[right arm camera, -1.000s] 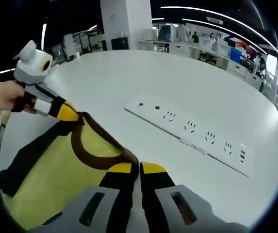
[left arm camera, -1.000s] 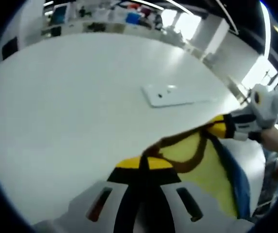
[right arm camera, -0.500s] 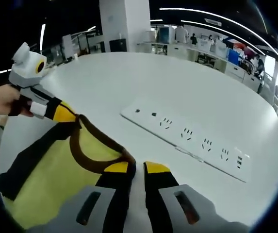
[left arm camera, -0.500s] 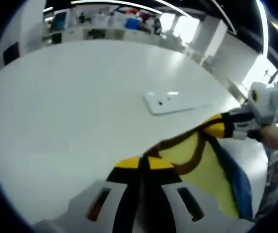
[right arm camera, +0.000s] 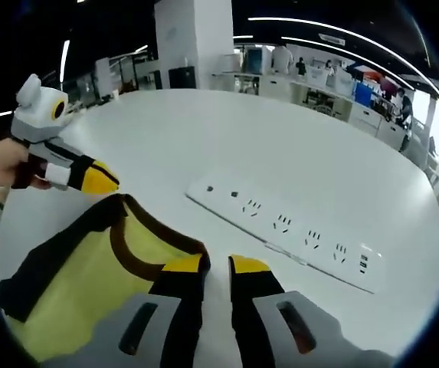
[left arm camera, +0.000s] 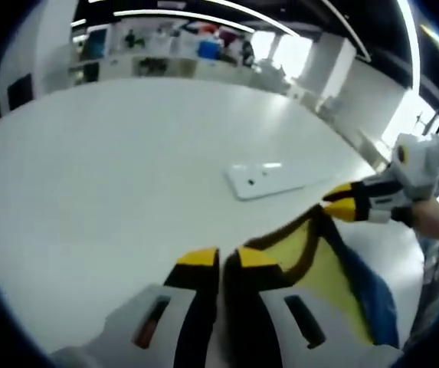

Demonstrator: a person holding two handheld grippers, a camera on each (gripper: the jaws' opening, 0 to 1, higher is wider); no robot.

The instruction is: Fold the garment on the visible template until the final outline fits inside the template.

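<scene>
On white table [right arm camera: 227, 146]: yellow garment [right arm camera: 89, 261] with dark brown collar, lying near a white power strip [right arm camera: 284, 230]. Left gripper [left arm camera: 219, 257] spread a little, clear of the cloth, collar just beside its right jaw. Right gripper [right arm camera: 208, 264] likewise parted (collar edge next to its left jaw), pinching nothing.

Two low cameras riding my tongs, close above a white table [left arm camera: 112, 176].

My left view faces rightward along the jaws, my right view leftward; both share the yellow garment [right arm camera: 89, 261] and the power strip [right arm camera: 280, 230].
</scene>
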